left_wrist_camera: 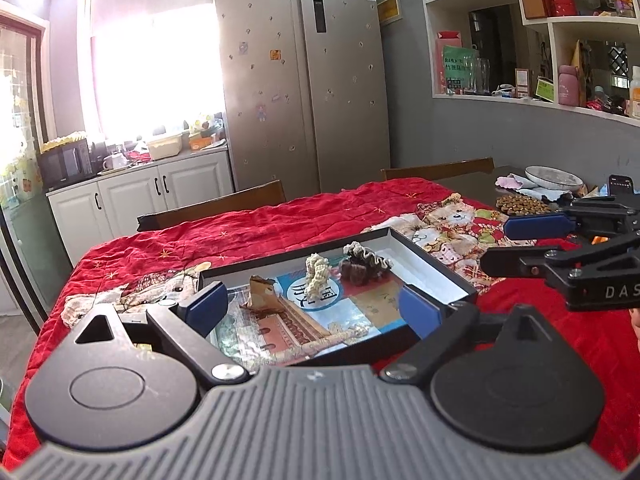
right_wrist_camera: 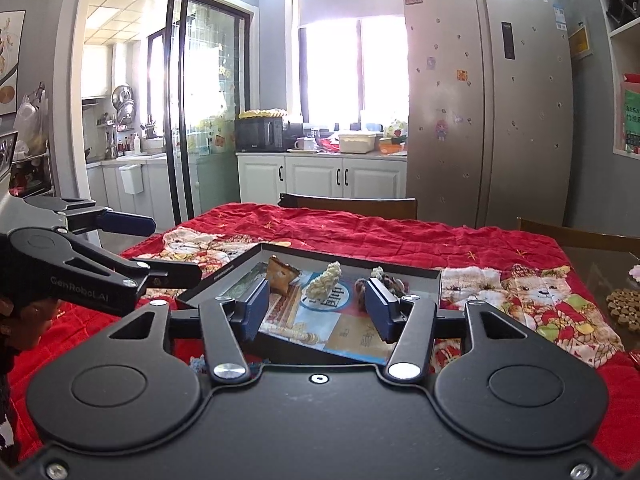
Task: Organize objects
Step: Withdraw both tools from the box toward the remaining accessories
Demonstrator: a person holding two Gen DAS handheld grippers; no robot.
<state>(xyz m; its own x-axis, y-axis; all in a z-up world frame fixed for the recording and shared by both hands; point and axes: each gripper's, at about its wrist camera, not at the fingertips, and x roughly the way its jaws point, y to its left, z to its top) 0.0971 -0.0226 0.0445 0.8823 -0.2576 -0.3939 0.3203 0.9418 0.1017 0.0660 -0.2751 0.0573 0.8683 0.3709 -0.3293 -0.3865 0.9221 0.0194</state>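
Note:
A shallow black tray (left_wrist_camera: 436, 266) (right_wrist_camera: 416, 276) with a printed picture on its floor lies on the red quilt. In it stand a brown jagged piece (left_wrist_camera: 262, 292) (right_wrist_camera: 282, 276), a cream coral-like piece (left_wrist_camera: 318, 272) (right_wrist_camera: 326, 282) and a dark ruffled piece (left_wrist_camera: 362, 266) (right_wrist_camera: 390, 280), which one right pad partly hides in the right wrist view. My left gripper (left_wrist_camera: 312, 306) (right_wrist_camera: 160, 246) hovers over the tray's near edge, wide open and holding nothing. My right gripper (right_wrist_camera: 319, 308) (left_wrist_camera: 516, 244) is at the tray's right side, open about halfway, with nothing between its pads.
The red quilt (left_wrist_camera: 280, 220) with bear prints covers the table. Two wooden chair backs (left_wrist_camera: 216, 204) (right_wrist_camera: 352, 204) stand at the far side. At the right end sit a white bowl (left_wrist_camera: 554, 178), a round wooden trivet (left_wrist_camera: 520, 204) and a phone (left_wrist_camera: 620, 186).

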